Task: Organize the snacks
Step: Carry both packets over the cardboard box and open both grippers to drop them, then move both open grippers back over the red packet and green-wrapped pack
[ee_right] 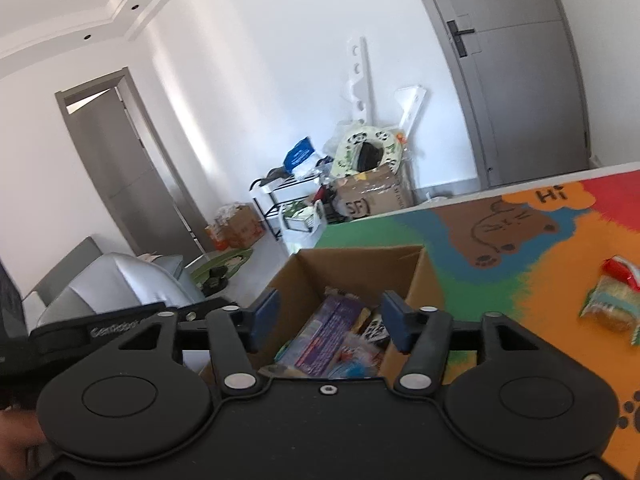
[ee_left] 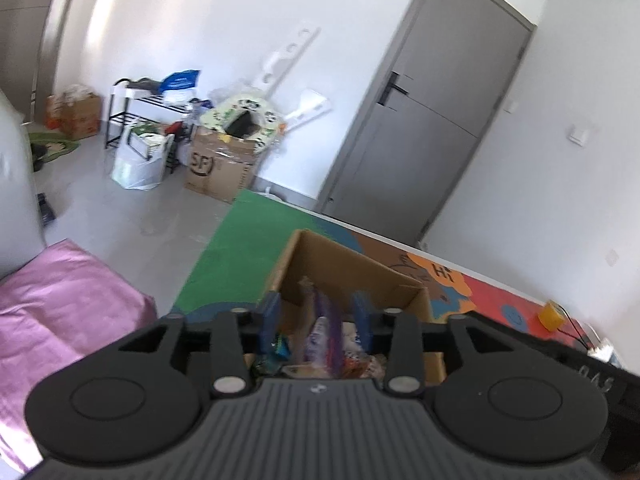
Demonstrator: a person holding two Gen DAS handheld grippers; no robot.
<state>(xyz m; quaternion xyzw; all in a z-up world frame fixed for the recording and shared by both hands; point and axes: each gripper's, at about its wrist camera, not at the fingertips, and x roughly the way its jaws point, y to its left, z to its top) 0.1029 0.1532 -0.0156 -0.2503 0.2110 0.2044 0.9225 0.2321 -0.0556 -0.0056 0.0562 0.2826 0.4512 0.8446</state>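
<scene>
Two grippers over cardboard box (ee_right: 352,276), jaws wide, empty. Loose snack packet (ee_right: 612,300) lies on mat, right of right gripper (ee_right: 328,316); left gripper (ee_left: 316,320) farther.

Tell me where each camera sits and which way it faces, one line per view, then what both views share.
Left wrist: rides on the left claw, looking forward and down into the cardboard box of snacks, grey door beyond; its own blue fingers show, apart.
Right wrist: rides on the right claw, over the same box from the other side; its open fingers show, the left tool's body at far left, a snack packet on the colourful mat.
Shared: box, purple packet, mat, door.
</scene>
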